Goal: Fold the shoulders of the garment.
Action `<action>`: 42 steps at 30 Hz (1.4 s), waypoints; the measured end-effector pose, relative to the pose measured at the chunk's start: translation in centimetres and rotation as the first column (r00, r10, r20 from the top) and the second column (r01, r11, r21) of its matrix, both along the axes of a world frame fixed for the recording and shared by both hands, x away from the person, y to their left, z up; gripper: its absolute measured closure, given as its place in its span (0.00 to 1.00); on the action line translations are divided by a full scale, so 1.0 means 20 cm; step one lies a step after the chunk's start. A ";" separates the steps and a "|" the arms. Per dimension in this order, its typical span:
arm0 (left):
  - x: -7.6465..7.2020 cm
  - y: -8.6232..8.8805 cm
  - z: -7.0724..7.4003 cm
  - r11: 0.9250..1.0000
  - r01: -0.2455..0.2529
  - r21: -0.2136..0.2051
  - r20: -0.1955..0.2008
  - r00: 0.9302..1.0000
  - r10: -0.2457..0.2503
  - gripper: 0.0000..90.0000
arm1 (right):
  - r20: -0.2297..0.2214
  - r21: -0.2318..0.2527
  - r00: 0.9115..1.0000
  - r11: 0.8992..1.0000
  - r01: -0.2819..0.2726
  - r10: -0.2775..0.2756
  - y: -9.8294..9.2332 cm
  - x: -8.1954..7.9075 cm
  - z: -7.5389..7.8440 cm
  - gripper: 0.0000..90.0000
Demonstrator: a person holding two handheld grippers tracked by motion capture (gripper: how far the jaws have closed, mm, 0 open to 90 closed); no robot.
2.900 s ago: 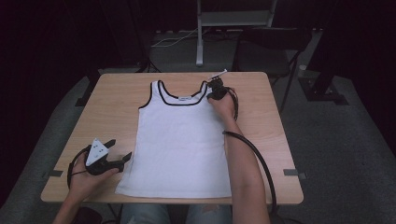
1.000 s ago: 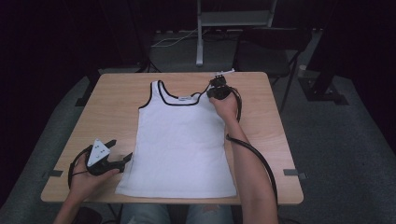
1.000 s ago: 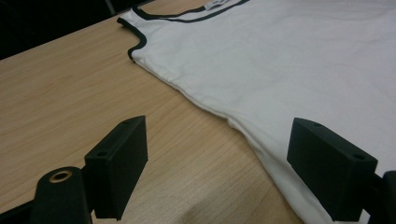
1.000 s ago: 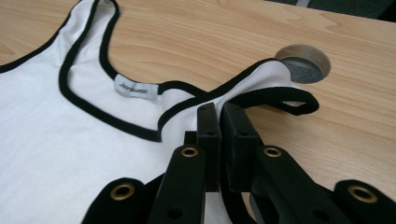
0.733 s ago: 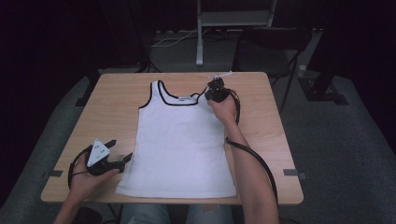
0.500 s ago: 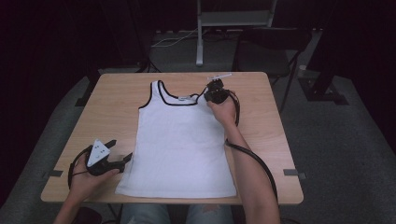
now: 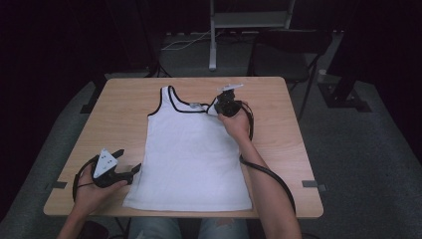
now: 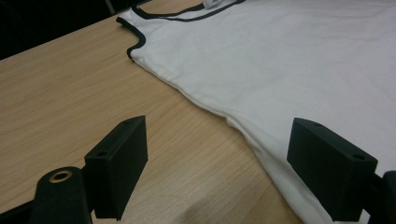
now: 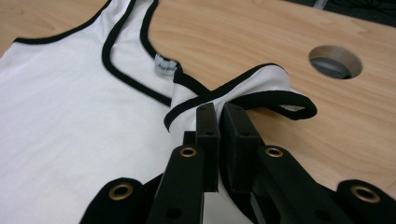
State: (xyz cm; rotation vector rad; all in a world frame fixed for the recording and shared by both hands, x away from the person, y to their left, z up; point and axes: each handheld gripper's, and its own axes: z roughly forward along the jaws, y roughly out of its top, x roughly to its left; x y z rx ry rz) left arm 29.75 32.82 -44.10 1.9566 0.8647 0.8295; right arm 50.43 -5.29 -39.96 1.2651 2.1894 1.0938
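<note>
Left gripper (image 7: 130, 172) sits near the counter (image 7: 124, 114) edge, jaws spread wide, just beside the tank top's (image 7: 191, 154) hem. Farther back, the right gripper (image 9: 218, 122) is clamped on the shoulder strap (image 9: 261, 91); its own view also catches a round hole (image 9: 335, 61) in the counter.

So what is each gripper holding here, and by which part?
Right gripper pinches the tank top by its black-trimmed shoulder strap. Left gripper is open, holding nothing.

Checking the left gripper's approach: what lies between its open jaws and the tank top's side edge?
Bare wooden table; the left gripper straddles the tank top hem, per its own view.
</note>
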 end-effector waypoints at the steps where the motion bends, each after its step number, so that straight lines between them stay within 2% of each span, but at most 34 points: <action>1: 0.00 0.00 0.00 1.000 -0.001 -0.001 0.000 1.000 0.001 0.23 | -0.002 -0.004 1.000 1.000 -0.004 0.004 0.01 -0.01 -0.01 0.95; 9: 0.00 0.00 0.00 1.000 0.000 0.001 0.002 1.000 0.000 0.23 | -0.033 -0.002 0.999 0.999 -0.040 0.039 0.03 -0.06 -0.06 0.93; 14: 0.00 0.00 0.00 1.000 -0.001 0.004 0.000 1.000 0.001 0.22 | -0.069 -0.017 0.995 0.997 -0.071 0.070 0.04 -0.10 -0.10 0.86; 17: 0.00 0.00 0.00 1.000 -0.001 0.003 0.001 1.000 0.001 0.22 | -0.081 0.014 0.994 0.998 -0.066 0.067 0.02 -0.10 -0.09 0.81; 19: 0.00 0.00 0.00 1.000 -0.001 0.002 0.000 1.000 0.001 0.22 | -0.072 0.040 0.996 0.998 -0.051 0.054 -0.02 -0.10 -0.06 0.78; 20: 0.00 0.00 0.00 1.000 -0.001 0.003 -0.002 1.000 0.001 0.22 | -0.057 0.081 0.998 0.996 -0.029 0.034 -0.06 -0.08 -0.01 0.76; 21: 0.00 0.00 0.00 1.000 -0.001 0.003 -0.002 1.000 0.001 0.23 | -0.048 0.095 0.999 0.995 -0.012 0.017 -0.08 -0.07 0.01 0.75; 22: 0.00 0.00 0.00 1.000 -0.001 0.003 -0.002 1.000 0.001 0.22 | -0.043 0.102 0.999 0.995 0.010 -0.006 -0.10 -0.05 0.03 0.75; 23: 0.00 0.00 0.00 1.000 -0.001 0.006 -0.002 1.000 0.001 0.22 | -0.043 0.102 0.999 0.995 0.010 -0.006 -0.10 -0.05 0.03 0.75; 24: 0.00 0.00 0.00 1.000 0.000 0.008 -0.003 1.000 0.000 0.22 | -0.050 0.106 0.998 0.993 0.045 -0.040 -0.14 -0.01 0.05 0.75; 25: 0.00 0.00 0.00 1.000 0.000 0.008 -0.003 1.000 0.000 0.23 | -0.060 0.098 0.997 0.994 0.055 -0.049 -0.15 0.01 0.05 0.75; 29: 0.00 0.00 0.00 1.000 0.000 0.006 -0.002 1.000 0.000 0.23 | -0.087 0.062 0.993 0.995 0.083 -0.078 -0.17 0.08 0.03 0.73; 31: 0.00 0.00 0.00 1.000 -0.001 0.006 -0.007 1.000 0.001 0.23 | -0.126 0.041 0.987 0.994 0.103 -0.098 -0.17 0.14 0.00 0.72; 39: 0.00 0.00 0.00 1.000 0.001 0.004 -0.005 1.000 -0.001 0.23 | -0.183 0.039 0.976 0.991 0.127 -0.118 -0.17 0.21 -0.08 0.72; 42: 0.00 0.00 0.00 1.000 0.002 0.004 -0.004 1.000 -0.002 0.23 | -0.185 0.035 0.975 0.991 0.130 -0.121 -0.18 0.22 -0.10 0.71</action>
